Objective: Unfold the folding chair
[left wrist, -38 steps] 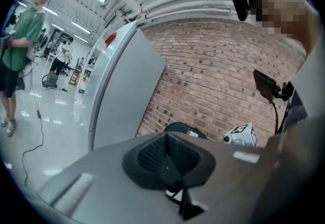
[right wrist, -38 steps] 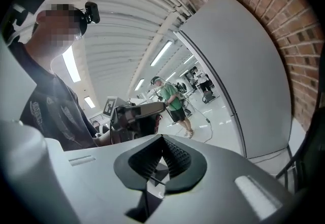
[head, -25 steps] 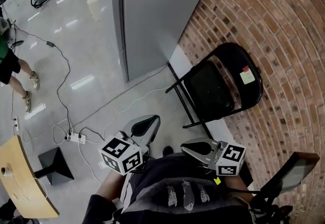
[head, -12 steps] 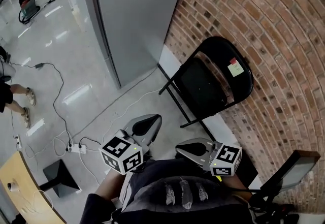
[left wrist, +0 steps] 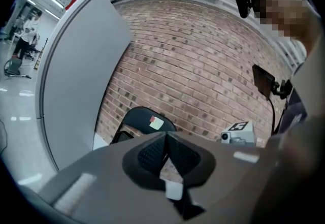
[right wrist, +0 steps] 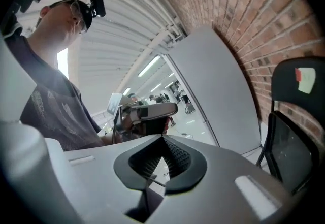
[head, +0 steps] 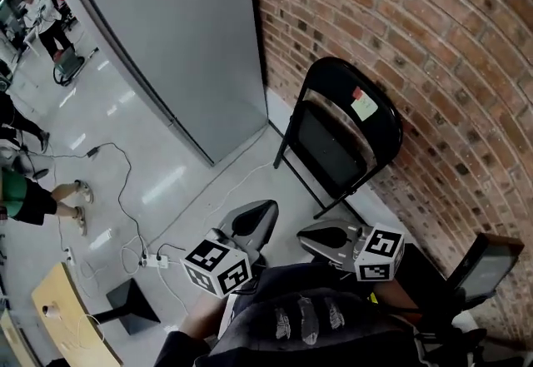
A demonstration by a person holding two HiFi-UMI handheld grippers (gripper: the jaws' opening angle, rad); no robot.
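The black folding chair stands folded flat, leaning against the brick wall, with a small sticker on its backrest. It also shows as the chair in the left gripper view and the chair at the right edge of the right gripper view. My left gripper is shut and holds nothing, a short way in front of the chair's feet. My right gripper is also shut and empty, just below the chair's lower frame. Neither touches the chair. Their jaws meet in the left gripper and right gripper views.
A tall grey panel stands left of the chair. Cables and a power strip lie on the glossy floor. A wooden table is at bottom left, a dark screen on a stand at bottom right. People stand far left.
Both grippers have moved forward toward the chair and stayed shut. The head view has swung, so the chair now sits nearer the middle and more upright.
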